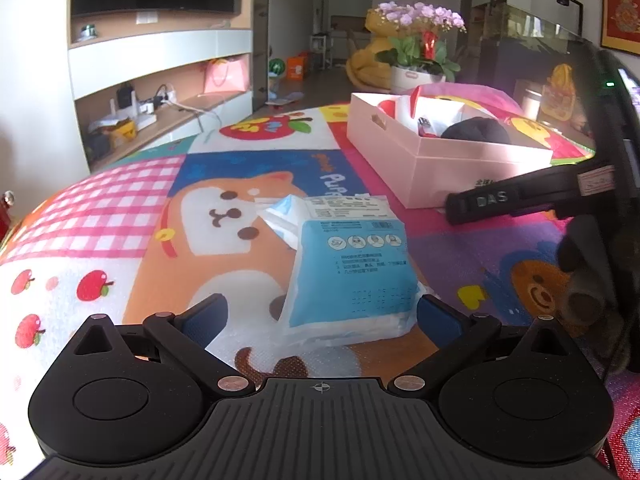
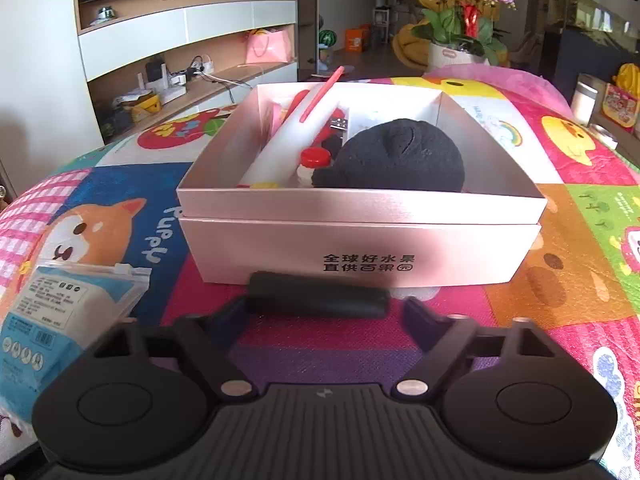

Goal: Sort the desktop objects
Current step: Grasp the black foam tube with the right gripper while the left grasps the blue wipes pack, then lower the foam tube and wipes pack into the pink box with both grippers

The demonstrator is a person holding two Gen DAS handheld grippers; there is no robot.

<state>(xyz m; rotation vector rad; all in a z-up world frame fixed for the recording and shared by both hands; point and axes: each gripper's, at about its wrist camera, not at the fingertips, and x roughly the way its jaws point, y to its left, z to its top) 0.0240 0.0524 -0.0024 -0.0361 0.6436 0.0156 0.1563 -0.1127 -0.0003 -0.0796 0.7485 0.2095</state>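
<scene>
Blue-white plastic mask packet (image 1: 344, 268) lies on cartoon play mat (image 1: 120, 208), between wide-open left gripper (image 1: 322, 312) fingers, untouched. Right gripper (image 2: 320, 312) jaws apart around black cylinder (image 2: 318, 294) beside pink cardboard box (image 2: 360, 244).

The pink box (image 2: 360, 248) carries black Chinese print on its front wall — 全球好水果 above 直供百果园. The cartoon mat (image 2: 120, 184) reads "Puppy" beside the dog. A black handle (image 1: 516, 200) shows "DAS". The blue packet (image 1: 352, 264) has print too small to read.
</scene>
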